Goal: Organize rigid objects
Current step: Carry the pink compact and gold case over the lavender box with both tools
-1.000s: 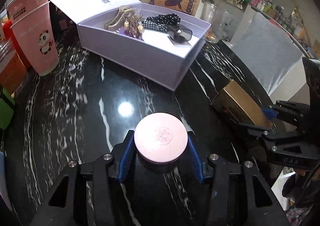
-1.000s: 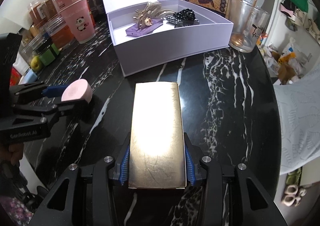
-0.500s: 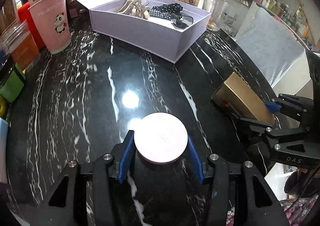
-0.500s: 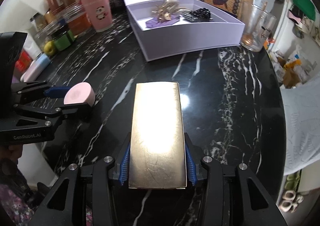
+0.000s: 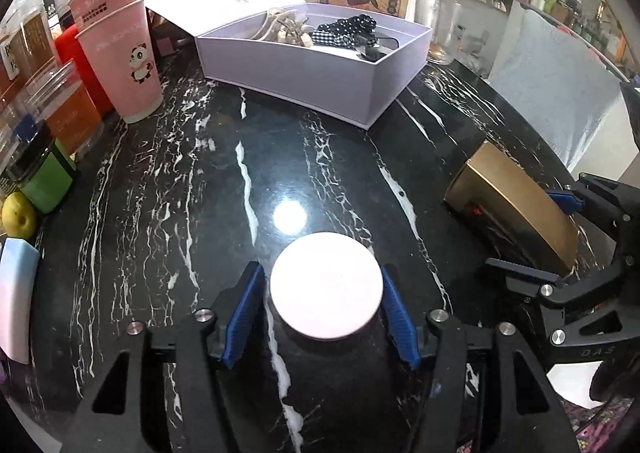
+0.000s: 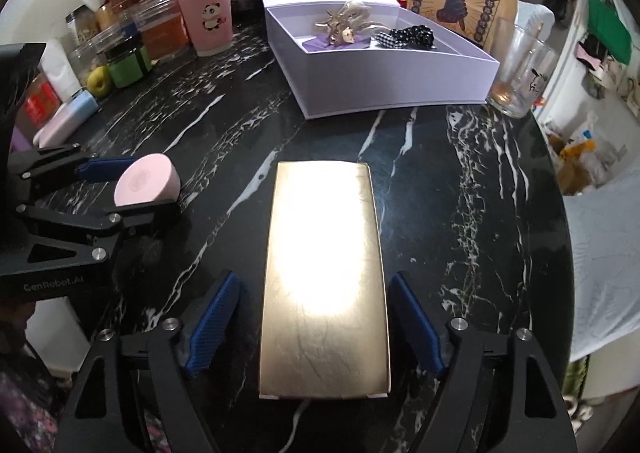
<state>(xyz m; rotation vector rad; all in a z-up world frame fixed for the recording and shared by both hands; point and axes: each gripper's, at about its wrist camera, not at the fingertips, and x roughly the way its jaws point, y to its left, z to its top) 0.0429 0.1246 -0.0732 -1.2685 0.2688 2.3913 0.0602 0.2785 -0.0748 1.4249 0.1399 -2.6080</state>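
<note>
Both grippers opening over items resting on the black marble tabletop (image 5: 168, 193).

Left gripper (image 5: 324, 313): fingers (image 5: 244, 313) part narrowly around the pink round case (image 5: 326, 289), apparently just clear of it. Right gripper (image 6: 316, 329): fingers (image 6: 212, 325) stand wide, gaps showing either side of the gold rectangular box (image 6: 324, 277) between them. The open lavender box (image 6: 384, 81) sits beyond both.

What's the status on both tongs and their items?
Left tongs opening, pink round case between pads. Right tongs opening, clear of gold box. Lavender box ahead, path unobstructed.
</note>
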